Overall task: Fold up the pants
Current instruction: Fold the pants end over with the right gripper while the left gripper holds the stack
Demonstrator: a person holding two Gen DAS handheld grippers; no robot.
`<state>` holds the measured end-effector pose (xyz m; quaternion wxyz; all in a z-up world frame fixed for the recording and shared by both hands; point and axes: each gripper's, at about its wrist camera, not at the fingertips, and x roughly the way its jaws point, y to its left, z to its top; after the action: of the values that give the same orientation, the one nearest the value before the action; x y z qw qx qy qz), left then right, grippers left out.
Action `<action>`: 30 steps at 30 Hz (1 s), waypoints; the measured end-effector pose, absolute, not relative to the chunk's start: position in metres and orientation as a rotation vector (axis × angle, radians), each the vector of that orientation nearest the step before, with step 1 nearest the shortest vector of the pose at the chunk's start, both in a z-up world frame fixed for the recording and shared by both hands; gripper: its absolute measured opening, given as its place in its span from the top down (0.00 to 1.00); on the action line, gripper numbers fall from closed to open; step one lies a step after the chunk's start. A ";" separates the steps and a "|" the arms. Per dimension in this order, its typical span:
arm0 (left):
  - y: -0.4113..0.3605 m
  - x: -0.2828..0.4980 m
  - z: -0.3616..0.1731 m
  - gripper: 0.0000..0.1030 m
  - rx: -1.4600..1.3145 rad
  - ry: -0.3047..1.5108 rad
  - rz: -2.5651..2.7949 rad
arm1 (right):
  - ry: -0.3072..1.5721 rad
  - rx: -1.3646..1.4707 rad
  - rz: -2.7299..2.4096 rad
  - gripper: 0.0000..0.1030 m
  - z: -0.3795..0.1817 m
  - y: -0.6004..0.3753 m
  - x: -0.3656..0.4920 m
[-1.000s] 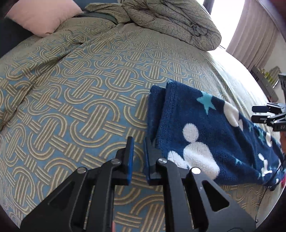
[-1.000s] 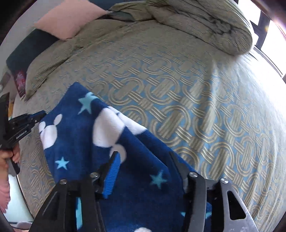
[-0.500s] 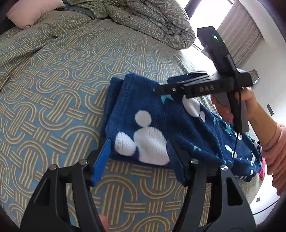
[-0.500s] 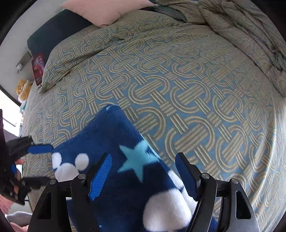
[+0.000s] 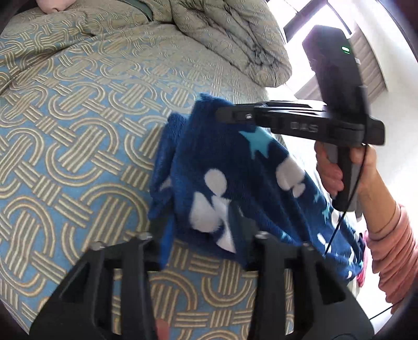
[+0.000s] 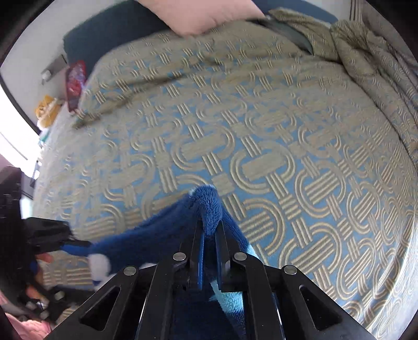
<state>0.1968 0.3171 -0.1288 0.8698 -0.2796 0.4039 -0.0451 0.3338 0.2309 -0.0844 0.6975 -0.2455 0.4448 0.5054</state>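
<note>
Pants (image 6: 209, 209) pinched between right hand-held gripper (image 6: 209, 235) fingers, above bedspread (image 6: 287, 130).

A patterned bedspread (image 6: 287, 136) carries fleece pants (image 5: 224, 180), bunched duvet (image 5: 235, 44), pillow (image 6: 198, 13).

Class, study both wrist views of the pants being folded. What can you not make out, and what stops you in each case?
- Left wrist view: the left gripper fingertips are hidden behind the blue pants.
- Left wrist view: the right gripper tip is side-on, so its grip is unclear.
- Right wrist view: the pants' lower part is cut off by the frame's bottom edge and covered by the gripper body.
</note>
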 end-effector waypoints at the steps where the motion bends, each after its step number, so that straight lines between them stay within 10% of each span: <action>1: 0.319 0.194 -0.124 0.77 -0.594 0.818 -0.095 | 0.967 -0.527 1.147 0.95 -0.074 0.229 0.331; 14: 0.340 0.188 -0.121 0.85 -0.508 0.825 0.029 | 1.048 -0.527 0.972 0.94 -0.095 0.252 0.366; 17: 0.341 0.182 -0.120 0.84 -0.510 0.828 0.009 | 1.036 -0.536 0.936 0.78 -0.087 0.231 0.360; 22: 0.325 0.168 -0.108 0.52 -0.475 0.806 -0.024 | 1.028 -0.544 0.835 0.57 -0.057 0.168 0.354; 30: 0.274 0.187 -0.080 0.46 -0.389 0.794 -0.143 | 1.287 -0.215 0.527 0.55 -0.042 0.010 0.359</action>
<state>0.1872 0.2737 -0.0803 0.9015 -0.1880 0.3836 -0.0693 0.3588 0.0104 -0.0423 0.7624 -0.0988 0.5919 0.2421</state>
